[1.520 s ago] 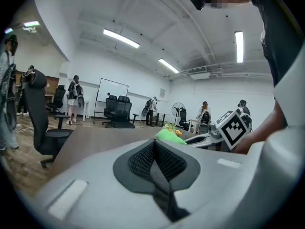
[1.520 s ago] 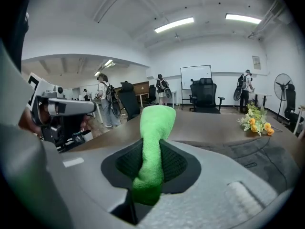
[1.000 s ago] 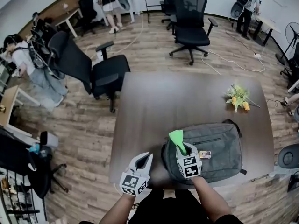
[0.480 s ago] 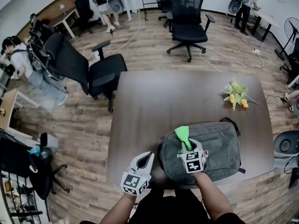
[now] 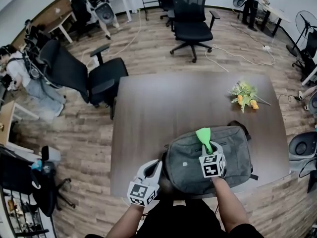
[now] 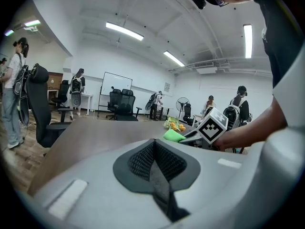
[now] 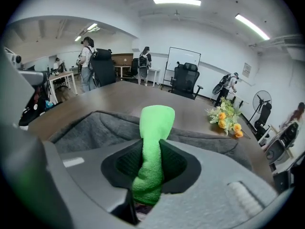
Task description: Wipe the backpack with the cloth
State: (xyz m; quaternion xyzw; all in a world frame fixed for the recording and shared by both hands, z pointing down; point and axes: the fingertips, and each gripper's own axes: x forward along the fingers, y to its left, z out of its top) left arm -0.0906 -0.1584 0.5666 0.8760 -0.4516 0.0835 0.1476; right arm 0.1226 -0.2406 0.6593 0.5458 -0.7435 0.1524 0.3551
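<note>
Green cloth [image 5: 203, 134]: pinched in our right gripper [image 5: 208, 149], above the backpack [image 5: 185, 165].
Backpack: lying on the table [image 5: 158, 103], near edge.
Left gripper [image 5: 155, 167]: jaws together, empty.
Wiping: we should press down, stroke evenly.

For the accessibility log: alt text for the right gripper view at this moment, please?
The right gripper is shut on a green cloth, its end sticking up over a grey backpack that lies on a brown table. A bunch of yellow and orange flowers lies farther back on the table, with office chairs and people in the room behind.
</note>
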